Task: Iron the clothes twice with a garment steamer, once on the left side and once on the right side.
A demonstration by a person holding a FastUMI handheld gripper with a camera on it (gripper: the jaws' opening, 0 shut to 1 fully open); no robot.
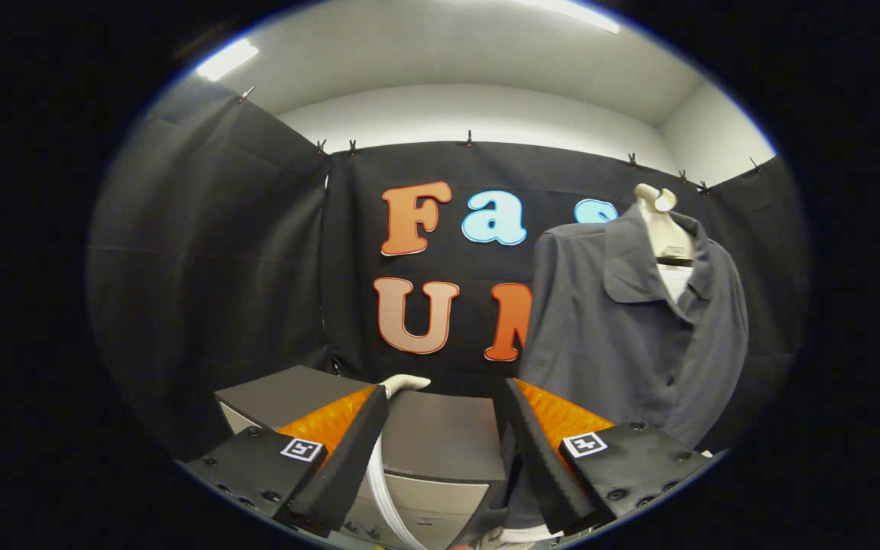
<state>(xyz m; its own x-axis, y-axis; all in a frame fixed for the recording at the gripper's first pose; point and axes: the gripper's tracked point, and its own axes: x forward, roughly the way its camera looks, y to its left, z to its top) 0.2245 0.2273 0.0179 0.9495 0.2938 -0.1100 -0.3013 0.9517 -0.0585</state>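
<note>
1. A dark grey-blue collared jacket point(631, 336) of woven cloth is seen hung on a pale dress form with a knobbed neck point(658, 205), standing beyond and to the right of the fingers, against the booth's black cloth wall point(203, 267). The front looks fairly smooth; neither side can be judged as steamed.
2. A grey box-shaped steamer base point(440, 435) is noted just ahead of the fingers, low between them.
3. A white ribbed hose point(380, 489) is seen rising from below, close by the left finger, ending at a pale curved piece point(406, 382), probably the steamer head or its handle; it cannot be told which.
4. The gripper point(444, 412) is held spread wide, nothing clasped between the fingers.
5. Risks judged: the head may be grasped off-centre because only the left finger is near it; the hose may be snagged on the base; the jacket may be swung on its form if pressed too hard.
</note>
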